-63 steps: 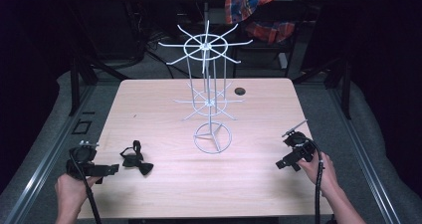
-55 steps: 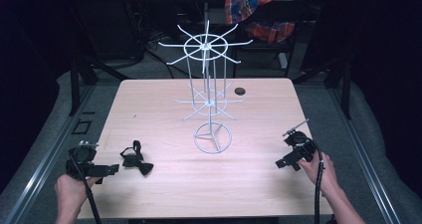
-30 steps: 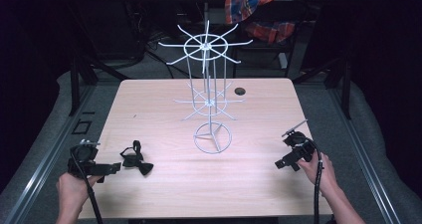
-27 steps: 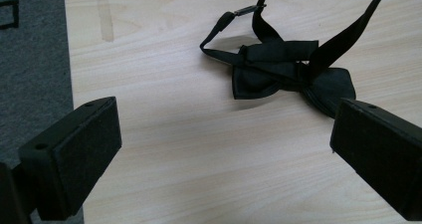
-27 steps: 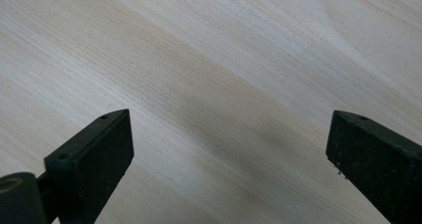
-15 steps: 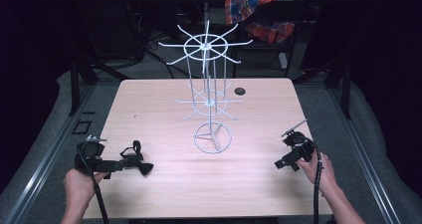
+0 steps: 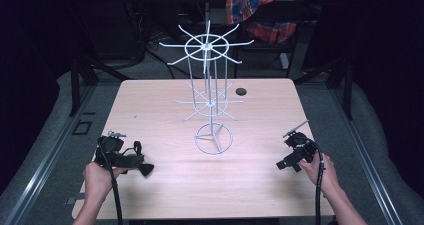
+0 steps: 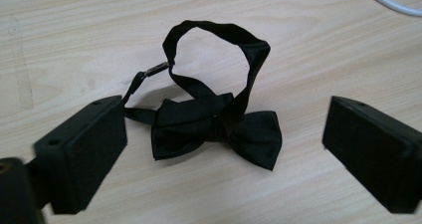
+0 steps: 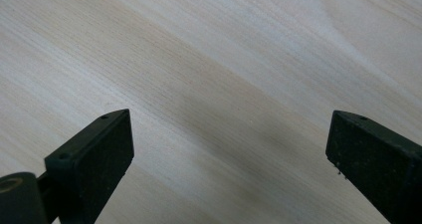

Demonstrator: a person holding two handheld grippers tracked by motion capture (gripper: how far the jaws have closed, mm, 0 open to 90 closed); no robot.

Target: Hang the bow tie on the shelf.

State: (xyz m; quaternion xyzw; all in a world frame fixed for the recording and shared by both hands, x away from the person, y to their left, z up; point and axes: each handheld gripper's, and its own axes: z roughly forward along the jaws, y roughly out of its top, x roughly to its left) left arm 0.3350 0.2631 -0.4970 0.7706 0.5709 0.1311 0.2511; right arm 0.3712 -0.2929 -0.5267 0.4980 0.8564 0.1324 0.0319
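Observation:
A black bow tie point(image 8: 214, 129) with its neck strap looped behind it lies flat on the wooden table point(image 7: 160, 110), near the front left. My left gripper point(image 8: 221, 127) straddles it, one black jaw on each side. The jaws have just been closing, but a gap remains on both sides, so the gripper is open. From above, the left gripper point(image 7: 136, 158) lies low over the bow tie point(image 7: 146, 169). My right gripper point(image 7: 281, 165) rests at the front right, open, with bare wood between its jaws point(image 9: 229, 134). A white wire rack point(image 7: 210, 102) with radiating hooks stands mid-table.
The rack's ring base point(image 7: 213, 138) sits between the two hands, and its edge point(image 8: 393, 2) shows beyond the bow tie. A small dark round spot point(image 7: 241, 91) marks the far side of the table. Plaid cloth point(image 7: 260, 10) hangs behind the table.
My left hand has slid right along the table to the bow tie, which now lies between its jaws. The bow tie and the right hand have not moved.

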